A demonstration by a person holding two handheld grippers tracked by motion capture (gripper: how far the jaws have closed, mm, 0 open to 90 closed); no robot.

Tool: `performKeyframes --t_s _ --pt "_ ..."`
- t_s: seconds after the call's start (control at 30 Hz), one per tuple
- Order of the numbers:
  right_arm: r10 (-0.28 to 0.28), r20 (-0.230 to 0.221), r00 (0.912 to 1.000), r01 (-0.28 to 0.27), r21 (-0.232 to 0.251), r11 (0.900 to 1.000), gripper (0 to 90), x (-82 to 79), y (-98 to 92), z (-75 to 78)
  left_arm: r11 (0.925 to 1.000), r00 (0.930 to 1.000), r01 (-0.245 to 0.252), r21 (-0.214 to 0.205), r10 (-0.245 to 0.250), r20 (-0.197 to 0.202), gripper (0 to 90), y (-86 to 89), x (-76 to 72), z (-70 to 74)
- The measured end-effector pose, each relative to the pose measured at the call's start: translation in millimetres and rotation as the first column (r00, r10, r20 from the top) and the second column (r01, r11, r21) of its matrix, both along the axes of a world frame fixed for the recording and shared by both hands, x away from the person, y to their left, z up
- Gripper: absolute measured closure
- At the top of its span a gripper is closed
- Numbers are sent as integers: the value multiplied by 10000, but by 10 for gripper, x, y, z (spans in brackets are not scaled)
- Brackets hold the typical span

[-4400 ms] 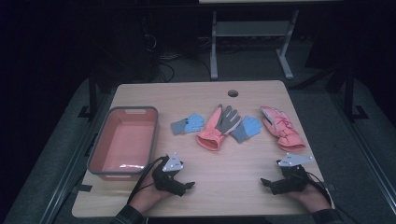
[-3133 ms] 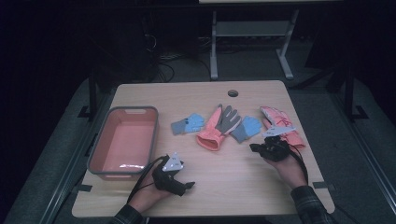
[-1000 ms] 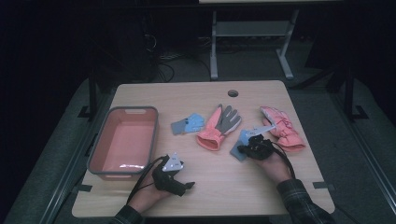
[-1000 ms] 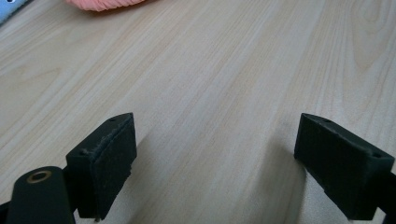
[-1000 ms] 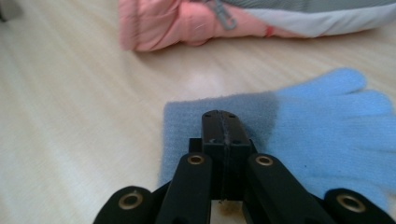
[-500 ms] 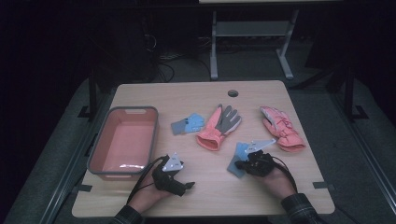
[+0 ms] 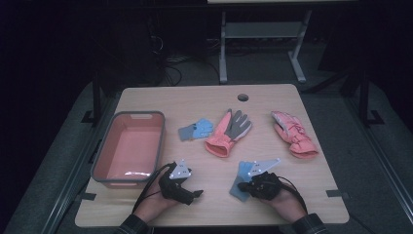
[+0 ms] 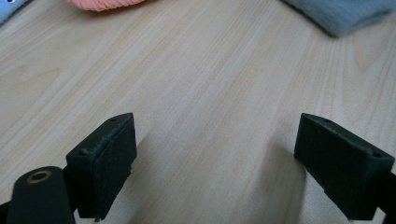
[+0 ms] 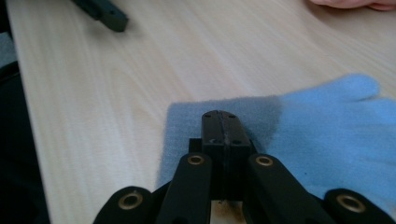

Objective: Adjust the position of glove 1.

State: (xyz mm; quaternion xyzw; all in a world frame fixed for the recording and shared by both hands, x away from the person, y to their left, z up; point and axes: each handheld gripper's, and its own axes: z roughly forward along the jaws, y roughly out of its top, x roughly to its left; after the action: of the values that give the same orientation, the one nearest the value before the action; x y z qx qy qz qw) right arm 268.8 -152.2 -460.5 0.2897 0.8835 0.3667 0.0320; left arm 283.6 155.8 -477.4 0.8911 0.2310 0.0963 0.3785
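Right gripper [image 7: 242, 185] jaws pressing together, pinching blue glove [image 7: 240, 179] near table [image 7: 195, 102] front edge. Left gripper [image 7: 197, 194] jaws standing wide, holding nothing, resting beside tray [image 7: 127, 146].

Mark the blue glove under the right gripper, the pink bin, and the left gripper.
blue glove [image 9: 327, 126], right gripper view, palm area
pink bin [image 7: 127, 181], high view, near rim
left gripper [image 8: 215, 158], left gripper view, midway between its open jaws
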Motion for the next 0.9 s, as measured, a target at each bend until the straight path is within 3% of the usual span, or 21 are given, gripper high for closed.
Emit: performKeyframes --t_s 0.1,0.17,0.3,0.4,0.6,0.67,0.9 --pt "167 240 9996 -169 83 9998 900 -25 8 38 10000 10000 4 0 -4 -1 124 0 1 0" --pt "-98 293 9995 93 188 9998 900 -1 -39 77 10000 10000 1 2 -1 2 124 0 0 0" --pt "-928 657 9935 933 -38 9956 900 177 -283 111 10000 10000 -9 5 9 -13 124 -1 0 2" --pt "-1343 610 9891 1344 19 9909 900 301 -406 76 10000 10000 -8 -1 8 -14 124 -1 0 1" --pt "-1281 637 9897 1287 -62 9917 900 389 -351 40 10000 10000 9 43 -8 -30 124 1 1 4" --pt "-1141 550 9919 1163 -375 9925 900 413 -310 -3 10000 10000 -4 40 4 -37 124 0 -1 4" --pt "-881 344 9955 898 -511 9946 900 301 -253 -32 10000 10000 7 33 -7 -23 124 1 1 3"
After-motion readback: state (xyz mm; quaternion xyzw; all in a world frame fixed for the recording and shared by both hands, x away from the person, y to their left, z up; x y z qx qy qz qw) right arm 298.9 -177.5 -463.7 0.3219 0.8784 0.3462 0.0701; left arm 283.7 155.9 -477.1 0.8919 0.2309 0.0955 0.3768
